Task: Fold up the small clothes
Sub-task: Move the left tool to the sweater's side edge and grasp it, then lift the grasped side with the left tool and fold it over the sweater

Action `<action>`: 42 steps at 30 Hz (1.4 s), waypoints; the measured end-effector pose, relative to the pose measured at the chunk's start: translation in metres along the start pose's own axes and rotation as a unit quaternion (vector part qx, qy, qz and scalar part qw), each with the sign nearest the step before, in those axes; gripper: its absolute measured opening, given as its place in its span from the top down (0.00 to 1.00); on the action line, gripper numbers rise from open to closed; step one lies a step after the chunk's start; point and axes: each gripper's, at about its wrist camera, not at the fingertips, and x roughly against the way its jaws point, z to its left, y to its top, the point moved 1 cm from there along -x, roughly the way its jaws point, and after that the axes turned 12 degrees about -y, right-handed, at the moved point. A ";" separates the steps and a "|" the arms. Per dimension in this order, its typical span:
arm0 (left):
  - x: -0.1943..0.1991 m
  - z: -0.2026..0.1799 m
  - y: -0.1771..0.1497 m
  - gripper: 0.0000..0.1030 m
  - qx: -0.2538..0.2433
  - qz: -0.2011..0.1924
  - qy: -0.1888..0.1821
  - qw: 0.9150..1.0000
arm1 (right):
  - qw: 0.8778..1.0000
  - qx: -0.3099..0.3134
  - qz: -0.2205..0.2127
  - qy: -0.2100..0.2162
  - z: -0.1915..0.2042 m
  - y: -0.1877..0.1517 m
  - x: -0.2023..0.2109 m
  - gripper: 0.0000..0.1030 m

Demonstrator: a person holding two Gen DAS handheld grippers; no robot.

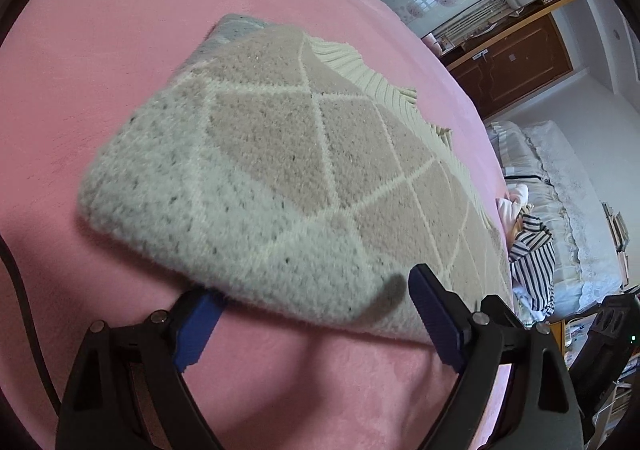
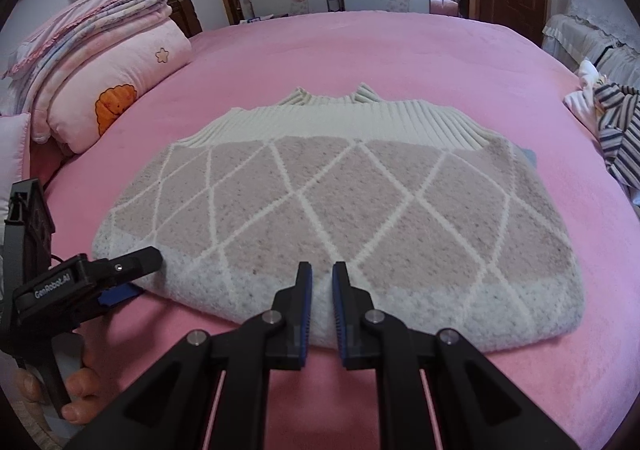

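A folded knit sweater (image 2: 320, 201), pinkish-beige with white diamond lines and a cream ribbed hem, lies flat on the pink bed cover (image 2: 360, 49). My left gripper (image 1: 312, 286) is open at the sweater (image 1: 260, 161)'s near corner. One blue pad (image 1: 200, 326) is tucked under the edge and the other finger sits above the fabric. The right wrist view shows that left gripper (image 2: 140, 274) at the sweater's near-left corner. My right gripper (image 2: 322, 270) is shut to a thin slit over the middle of the near edge, with no fabric seen between its pads.
Stacked pink pillows and folded quilts (image 2: 100, 61) fill the far left of the bed. A striped garment (image 2: 616, 129) lies at the bed's right edge. A person's hand (image 2: 80, 390) holds the left gripper's handle. Wardrobe doors stand behind the bed.
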 end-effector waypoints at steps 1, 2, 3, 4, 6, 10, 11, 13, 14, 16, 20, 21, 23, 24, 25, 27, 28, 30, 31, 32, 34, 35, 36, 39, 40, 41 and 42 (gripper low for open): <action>-0.003 0.001 0.002 0.14 0.001 -0.003 -0.004 1.000 | 1.000 0.004 -0.003 -0.001 0.003 0.001 -0.001 0.90; -0.006 0.002 0.004 0.13 0.001 -0.007 -0.008 1.000 | 1.000 0.009 -0.006 0.000 0.007 0.002 -0.002 0.91; -0.007 0.002 0.006 0.13 0.002 -0.010 -0.010 1.000 | 1.000 0.012 -0.008 0.000 0.010 0.003 -0.003 0.91; -0.010 0.003 0.008 0.11 0.004 -0.012 -0.013 1.000 | 1.000 0.015 -0.011 -0.001 0.013 0.003 -0.004 0.92; -0.014 0.004 0.012 0.10 0.005 -0.017 -0.019 1.000 | 1.000 0.021 -0.016 -0.002 0.019 0.005 -0.006 0.94; -0.022 0.005 0.023 0.10 0.008 -0.031 -0.031 0.999 | 0.999 0.026 -0.021 -0.008 0.026 0.007 -0.012 0.97; -0.023 0.006 0.025 0.10 0.012 -0.034 -0.035 0.999 | 0.999 0.026 -0.021 -0.009 0.028 0.007 -0.014 0.98; -0.023 0.009 0.031 0.10 0.022 -0.041 -0.043 0.998 | 0.999 0.028 -0.024 -0.012 0.031 0.009 -0.017 0.98; -0.024 0.009 0.035 0.12 0.024 -0.043 -0.046 0.998 | 0.999 0.030 -0.025 -0.013 0.032 0.010 -0.018 0.99; -0.027 0.008 0.040 0.28 0.023 -0.045 -0.043 0.998 | 0.999 0.027 -0.028 -0.013 0.034 0.011 -0.018 0.99; -0.034 0.009 0.051 0.55 0.020 -0.028 -0.040 0.999 | 0.999 0.021 -0.032 -0.009 0.038 0.016 -0.021 0.99; -0.034 0.009 0.051 0.60 0.020 -0.027 -0.045 0.998 | 0.999 0.020 -0.033 -0.011 0.038 0.017 -0.022 1.00; -0.032 0.006 0.052 0.66 0.013 -0.028 -0.046 0.998 | 0.999 0.016 -0.036 -0.019 0.039 0.022 -0.027 1.00; -0.033 0.001 0.053 0.67 0.004 -0.028 -0.043 0.999 | 0.999 0.012 -0.036 -0.020 0.039 0.026 -0.029 1.00; -0.033 -0.003 0.054 0.69 -0.004 -0.028 -0.038 0.999 | 0.999 0.008 -0.039 -0.022 0.039 0.029 -0.032 1.00; -0.032 -0.010 0.053 0.70 -0.016 -0.029 -0.034 0.999 | 0.999 0.000 -0.042 -0.028 0.039 0.040 -0.038 1.00; -0.031 -0.014 0.054 0.71 -0.020 -0.031 -0.035 0.999 | 0.999 -0.006 -0.042 -0.031 0.038 0.046 -0.043 1.00; -0.025 -0.020 0.056 0.72 -0.028 -0.037 -0.041 0.998 | 0.999 -0.018 -0.038 -0.035 0.035 0.056 -0.054 1.00; -0.024 -0.025 0.057 0.72 -0.036 -0.040 -0.043 0.998 | 0.999 -0.024 -0.032 -0.032 0.033 0.059 -0.059 1.00; -0.020 -0.028 0.057 0.72 -0.044 -0.042 -0.043 0.997 | 0.999 -0.028 -0.019 -0.030 0.031 0.062 -0.068 1.00; -0.018 -0.039 0.057 0.72 -0.067 -0.046 -0.039 0.996 | 0.999 -0.029 -0.002 -0.027 0.030 0.063 -0.079 1.00; -0.018 -0.048 0.056 0.72 -0.085 -0.049 -0.036 0.994 | 0.999 -0.025 0.005 -0.027 0.031 0.063 -0.083 1.00; -0.014 -0.049 0.057 0.73 -0.094 -0.050 -0.037 0.994 | 0.999 -0.022 0.006 -0.028 0.032 0.062 -0.085 1.00; -0.012 -0.068 0.057 0.73 -0.125 -0.055 -0.043 0.990 | 1.000 -0.014 0.012 -0.023 0.032 0.061 -0.089 1.00; -0.012 -0.074 0.057 0.73 -0.132 -0.057 -0.046 0.988 | 1.000 -0.018 0.017 -0.016 0.030 0.062 -0.090 1.00; -0.013 -0.083 0.057 0.73 -0.145 -0.059 -0.049 0.986 | 0.999 -0.025 0.023 -0.006 0.026 0.063 -0.091 1.00; -0.011 -0.086 0.057 0.73 -0.152 -0.060 -0.050 0.985 | 0.999 -0.033 0.029 0.005 0.023 0.064 -0.093 1.00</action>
